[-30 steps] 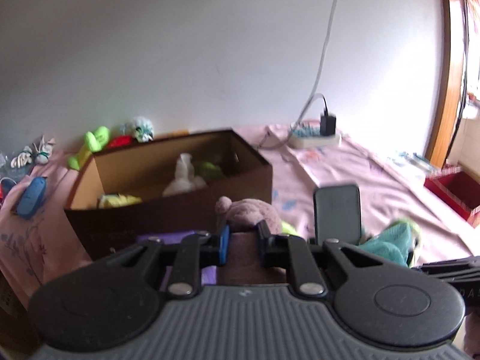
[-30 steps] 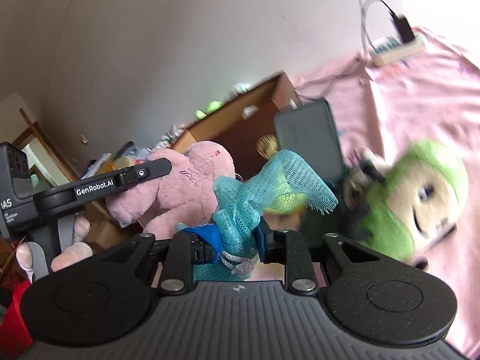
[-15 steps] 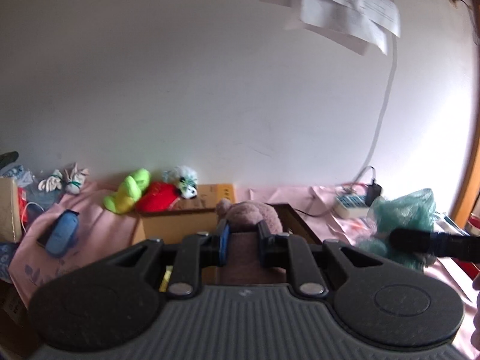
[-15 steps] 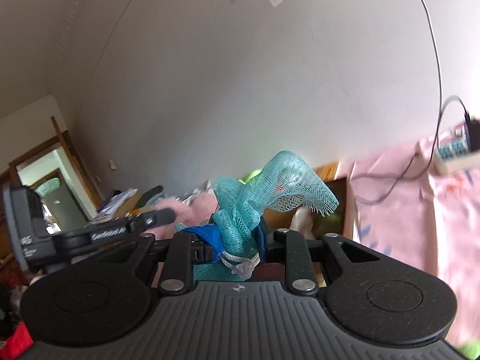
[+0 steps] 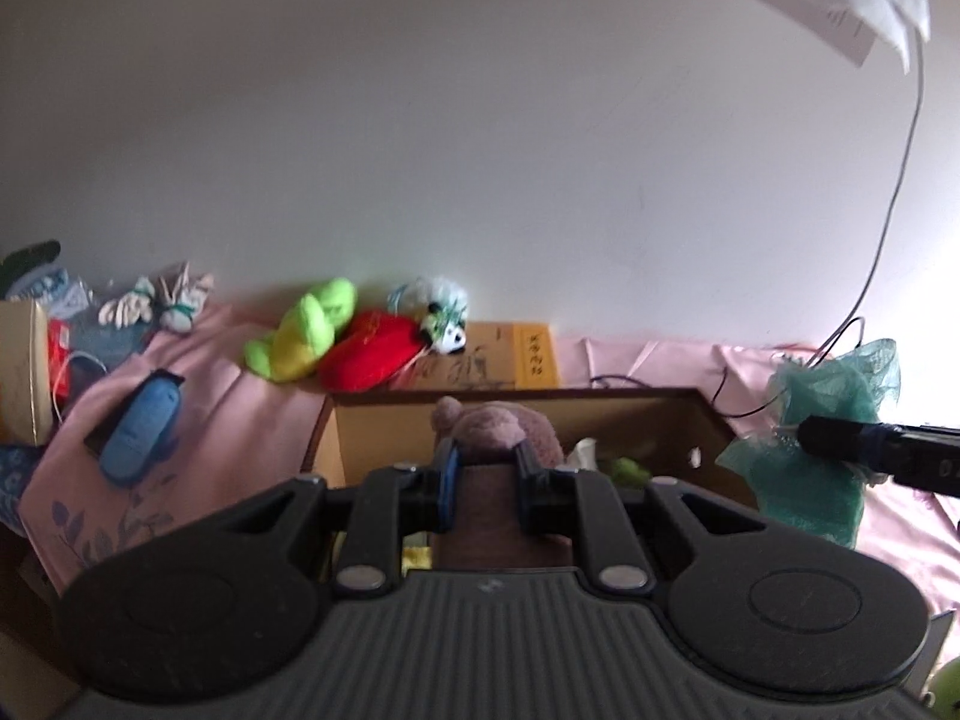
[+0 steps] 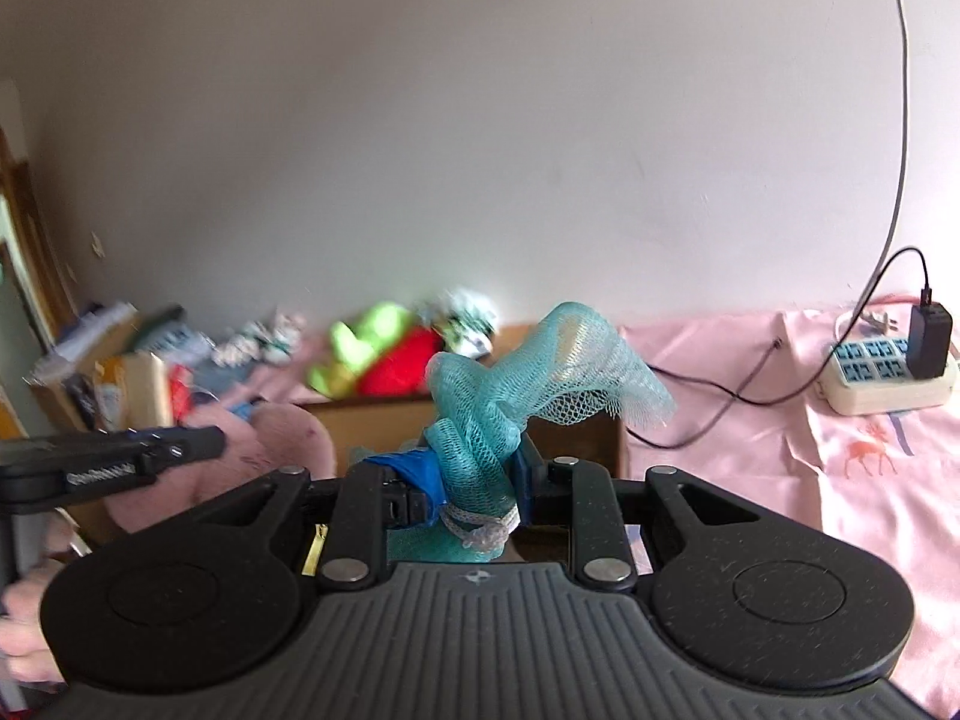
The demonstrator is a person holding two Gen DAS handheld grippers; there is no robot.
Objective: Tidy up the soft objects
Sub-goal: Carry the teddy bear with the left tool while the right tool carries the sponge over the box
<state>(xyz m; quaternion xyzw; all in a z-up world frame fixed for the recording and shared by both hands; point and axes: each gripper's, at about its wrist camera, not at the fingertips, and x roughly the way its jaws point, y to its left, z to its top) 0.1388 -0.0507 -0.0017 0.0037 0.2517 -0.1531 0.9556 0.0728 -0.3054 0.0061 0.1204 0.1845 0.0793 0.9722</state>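
Carrying pink plush (image 5: 492, 429) and teal mesh (image 6: 528, 384), both grippers now face the box (image 5: 600, 414).

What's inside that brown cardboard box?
Inside the cardboard box I can see something white and something green. The pink plush toy in the left gripper hides the rest.

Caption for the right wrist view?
Right gripper clamps a teal mesh pouf above the cardboard box.
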